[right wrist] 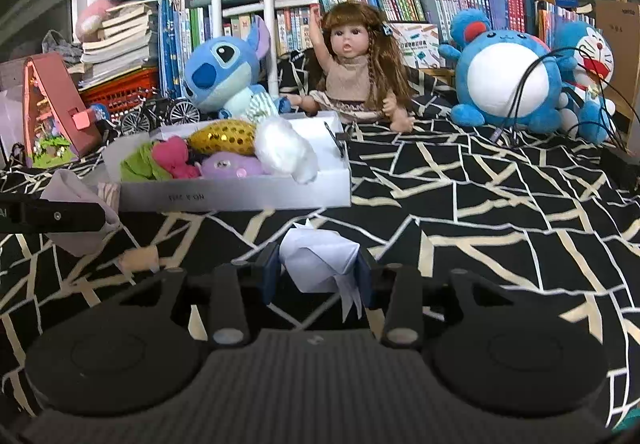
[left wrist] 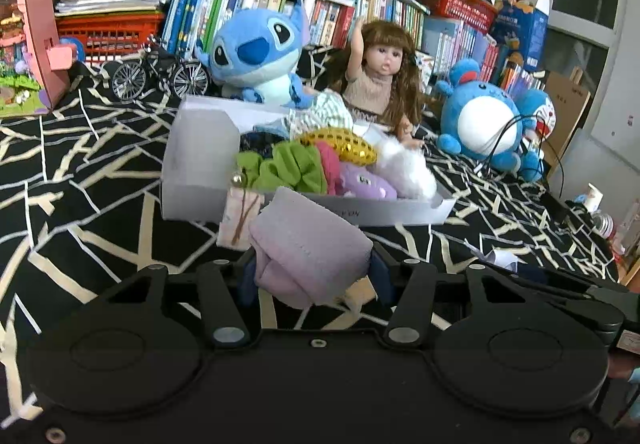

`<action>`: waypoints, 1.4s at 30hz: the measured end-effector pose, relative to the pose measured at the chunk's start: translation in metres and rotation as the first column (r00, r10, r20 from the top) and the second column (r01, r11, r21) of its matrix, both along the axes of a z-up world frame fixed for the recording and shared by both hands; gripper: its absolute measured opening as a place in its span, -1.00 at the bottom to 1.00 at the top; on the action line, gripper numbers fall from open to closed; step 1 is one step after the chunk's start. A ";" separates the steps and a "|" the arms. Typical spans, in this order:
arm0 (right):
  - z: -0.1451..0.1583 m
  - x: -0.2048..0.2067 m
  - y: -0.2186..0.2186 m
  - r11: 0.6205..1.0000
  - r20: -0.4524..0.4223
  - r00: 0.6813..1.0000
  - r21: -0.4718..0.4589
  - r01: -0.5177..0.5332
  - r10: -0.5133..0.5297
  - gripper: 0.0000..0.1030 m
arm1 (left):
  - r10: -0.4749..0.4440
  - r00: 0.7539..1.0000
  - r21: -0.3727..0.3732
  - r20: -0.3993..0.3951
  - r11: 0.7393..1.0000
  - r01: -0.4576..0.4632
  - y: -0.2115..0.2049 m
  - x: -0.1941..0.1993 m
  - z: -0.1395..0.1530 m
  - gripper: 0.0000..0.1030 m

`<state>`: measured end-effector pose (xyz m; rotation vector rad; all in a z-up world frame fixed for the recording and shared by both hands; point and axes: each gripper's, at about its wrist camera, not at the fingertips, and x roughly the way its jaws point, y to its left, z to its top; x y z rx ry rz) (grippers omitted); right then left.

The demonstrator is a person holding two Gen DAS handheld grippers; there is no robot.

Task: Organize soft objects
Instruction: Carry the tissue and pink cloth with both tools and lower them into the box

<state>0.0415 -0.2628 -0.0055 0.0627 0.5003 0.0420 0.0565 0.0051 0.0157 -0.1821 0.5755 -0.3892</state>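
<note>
Your left gripper (left wrist: 312, 264) carries soft, matt lilac cloth (left wrist: 308, 244); your right gripper (right wrist: 318, 276) carries thin white crumpled paper (right wrist: 320, 260). The box (right wrist: 240, 196) looks like smooth matt cardboard, the gold pouch (right wrist: 222, 138) glossy with sequins, the bedcover (right wrist: 480, 204) woven cloth.

A black cloth (right wrist: 480, 204) crossed by cream and white lines in an irregular web covers the surface. On it sits a white box (right wrist: 240, 196) holding a green ruffled piece (left wrist: 288, 168), a pink one (right wrist: 174, 160), a gold sequinned one (right wrist: 222, 138), a purple plush (right wrist: 232, 166) and a white fluffy one (right wrist: 284, 152). Behind the box, a blue plush (left wrist: 256, 52) has a pale blue belly. In front of the box lie a lilac folded cloth (left wrist: 312, 248) and a white crumpled piece (right wrist: 316, 260).
</note>
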 end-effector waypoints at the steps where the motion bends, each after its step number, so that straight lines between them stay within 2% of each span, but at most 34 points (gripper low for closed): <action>1: 0.001 0.001 0.001 1.000 0.005 1.000 0.002 -0.003 0.003 -0.12 | 0.003 1.000 -0.003 0.006 1.000 -0.003 0.001 0.000 0.003 0.01; 11: 0.027 0.025 0.010 0.999 0.064 0.997 0.005 -0.053 0.053 -0.12 | 0.046 0.998 -0.034 0.053 0.998 -0.045 0.016 0.023 0.031 0.01; 22: 0.057 0.081 0.010 0.996 0.096 0.992 0.025 -0.084 0.081 -0.11 | 0.098 0.993 -0.051 0.059 0.994 -0.095 0.024 0.090 0.059 0.01; 27: 0.064 0.119 0.011 0.997 0.072 0.994 0.014 -0.078 0.076 -0.11 | 0.126 0.992 -0.044 0.030 0.991 -0.124 0.023 0.132 0.062 0.01; 32: 0.063 0.156 0.012 0.998 0.027 0.997 0.007 -0.067 0.067 -0.11 | 0.166 0.986 -0.005 -0.005 0.986 -0.166 0.017 0.170 0.054 0.01; 42: 0.044 0.202 0.009 0.999 -0.079 0.996 0.038 -0.032 0.035 -0.11 | 0.191 0.981 0.078 -0.018 0.979 -0.189 -0.004 0.200 0.032 0.01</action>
